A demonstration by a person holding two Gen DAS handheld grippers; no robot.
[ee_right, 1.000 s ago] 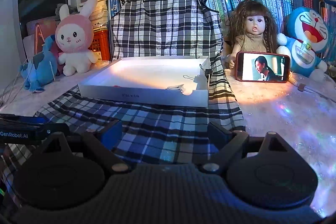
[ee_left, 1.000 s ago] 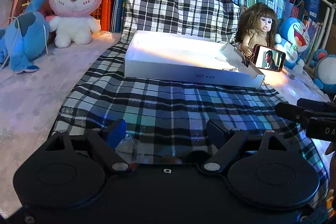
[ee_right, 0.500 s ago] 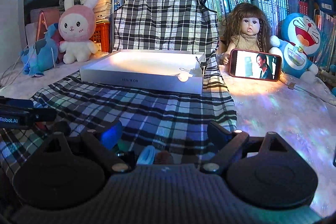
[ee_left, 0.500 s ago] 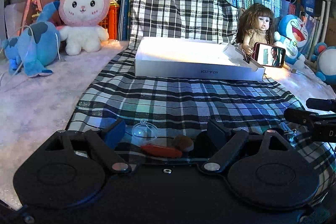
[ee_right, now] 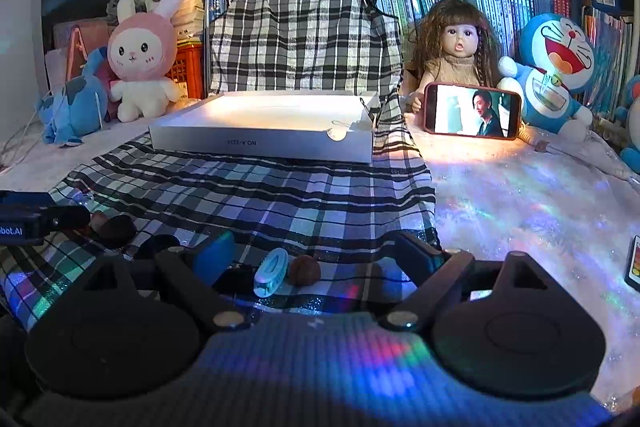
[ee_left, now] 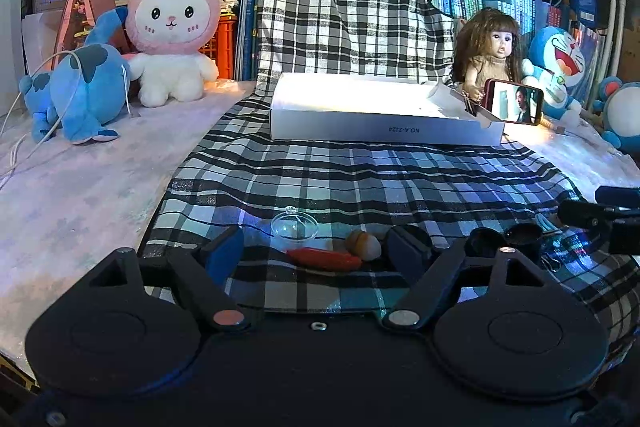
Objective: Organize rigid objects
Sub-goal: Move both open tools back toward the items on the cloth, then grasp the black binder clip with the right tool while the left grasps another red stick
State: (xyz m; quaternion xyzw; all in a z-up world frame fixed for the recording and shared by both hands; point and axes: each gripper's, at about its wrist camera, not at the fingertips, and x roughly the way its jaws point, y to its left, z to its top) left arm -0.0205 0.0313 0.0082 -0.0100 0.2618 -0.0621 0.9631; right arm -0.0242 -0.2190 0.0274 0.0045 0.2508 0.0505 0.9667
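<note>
Far left on the table: blue plush (ee_left: 76, 91), then pink-hooded bunny (ee_left: 172, 27) next to it. Plaid cloth (ee_left: 360, 179) runs down the middle w/ a white box (ee_left: 384, 125) at its far end, lid off, inside too bright to read.

Left gripper (ee_left: 316, 251) sits low over the near edge of the cloth, jaws spread wide, holding nothing. Btwn its fingers, on the cloth: clear plastic dome (ee_left: 294, 227), an orange-red stick-shaped piece (ee_left: 324, 259) just in front of it, and a small tan-brown nut-like thing (ee_left: 362, 245) touching the stick's right end. Two dark round caps (ee_left: 504, 239) lie just right of that finger.

Right gripper (ee_right: 316, 255) also low, jaws wide apart, empty. Btwn them: a pale blue-white oval clip (ee_right: 272, 273) tilted on edge, a brown ball (ee_right: 305, 270) right beside it.

Further right, behind the box: doll (ee_right: 456, 55), phone (ee_right: 472, 111) propped against her w/ video playing, Doraemon plush (ee_right: 556, 67).
</note>
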